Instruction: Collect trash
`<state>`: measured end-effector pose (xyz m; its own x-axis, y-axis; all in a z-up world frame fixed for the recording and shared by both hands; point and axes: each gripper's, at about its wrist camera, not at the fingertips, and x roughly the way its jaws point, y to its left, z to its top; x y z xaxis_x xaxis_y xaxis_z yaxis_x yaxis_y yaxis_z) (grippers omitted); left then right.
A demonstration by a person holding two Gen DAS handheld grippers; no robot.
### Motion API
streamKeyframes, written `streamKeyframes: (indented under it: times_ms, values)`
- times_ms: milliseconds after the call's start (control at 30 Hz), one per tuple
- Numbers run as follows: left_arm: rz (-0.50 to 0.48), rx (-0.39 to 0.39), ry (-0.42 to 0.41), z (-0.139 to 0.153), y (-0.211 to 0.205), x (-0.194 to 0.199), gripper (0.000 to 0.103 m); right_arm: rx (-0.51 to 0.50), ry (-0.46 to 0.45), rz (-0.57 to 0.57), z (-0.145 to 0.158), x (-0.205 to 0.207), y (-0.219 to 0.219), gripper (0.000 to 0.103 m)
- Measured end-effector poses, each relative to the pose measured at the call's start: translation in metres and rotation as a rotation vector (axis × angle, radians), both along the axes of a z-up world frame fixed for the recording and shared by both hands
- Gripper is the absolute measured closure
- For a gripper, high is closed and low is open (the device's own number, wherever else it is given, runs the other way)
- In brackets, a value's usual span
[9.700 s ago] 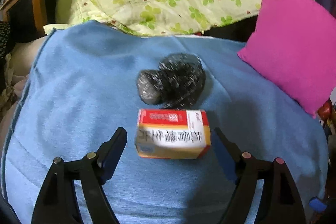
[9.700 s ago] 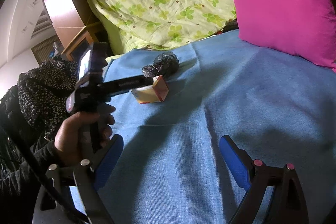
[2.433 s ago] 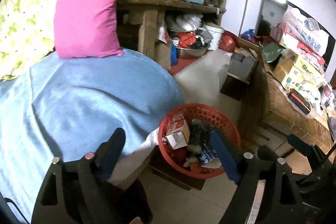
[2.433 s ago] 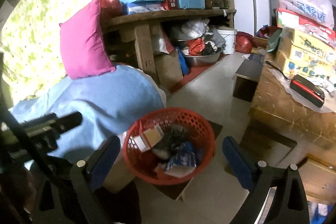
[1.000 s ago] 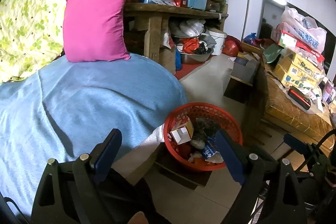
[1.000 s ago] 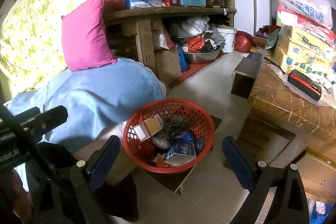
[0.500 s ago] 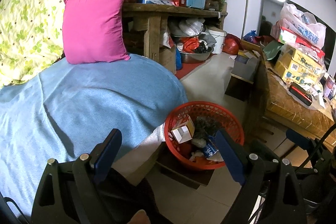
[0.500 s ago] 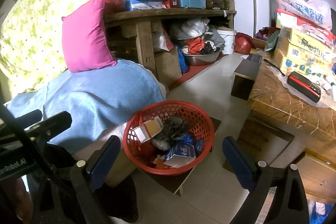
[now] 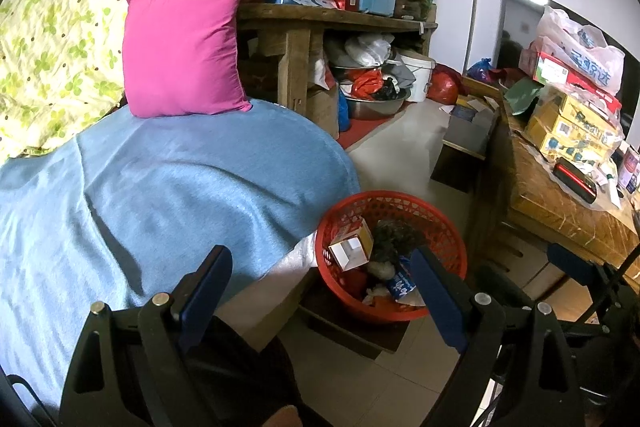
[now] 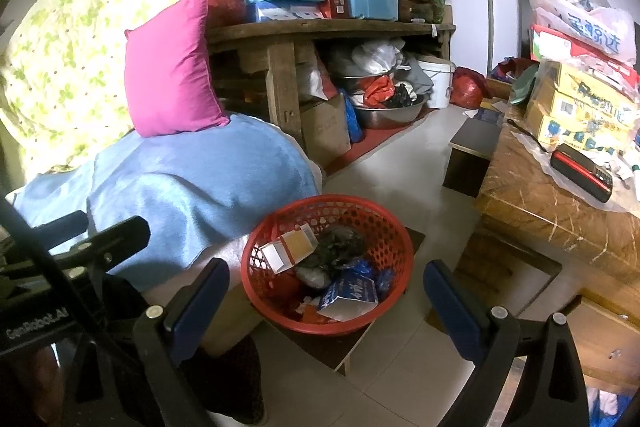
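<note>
A red plastic basket (image 9: 448,223) (image 10: 394,227) stands on a low dark stand beside the bed. In it lie a red-and-white cardboard box (image 9: 352,245) (image 10: 288,251), a crumpled black plastic bag (image 9: 394,233) (image 10: 340,243) and a blue-and-white carton (image 10: 350,297). My left gripper (image 9: 320,273) is open and empty, above the bed edge and the basket. My right gripper (image 10: 326,289) is open and empty, above the basket. The blue blanket (image 9: 180,183) on the bed is bare.
A magenta pillow (image 9: 184,47) leans on a green floral quilt (image 9: 52,27). A cluttered wooden shelf (image 9: 340,19) stands behind the bed. A wooden table (image 10: 560,211) with boxes and a red-black device (image 10: 582,177) is at the right. A dark stool (image 10: 474,155) stands on the tiled floor.
Compared with 9.7 s ago, the box and black bag left the blanket and lie in the basket. In the last second both grippers only drifted slightly; both stay open.
</note>
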<state>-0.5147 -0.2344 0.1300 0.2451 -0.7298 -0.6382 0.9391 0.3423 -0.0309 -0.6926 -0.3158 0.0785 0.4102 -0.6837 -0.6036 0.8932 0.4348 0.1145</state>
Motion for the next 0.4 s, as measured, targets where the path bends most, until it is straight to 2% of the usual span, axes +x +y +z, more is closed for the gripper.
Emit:
streamKeyframes:
  times_ms: [400]
  values:
    - [0.009,-0.013,-0.026,0.0012,0.0049,-0.0018,0.012,0.002,0.006,0.005,-0.0024,0.0025,0.0006,0.004]
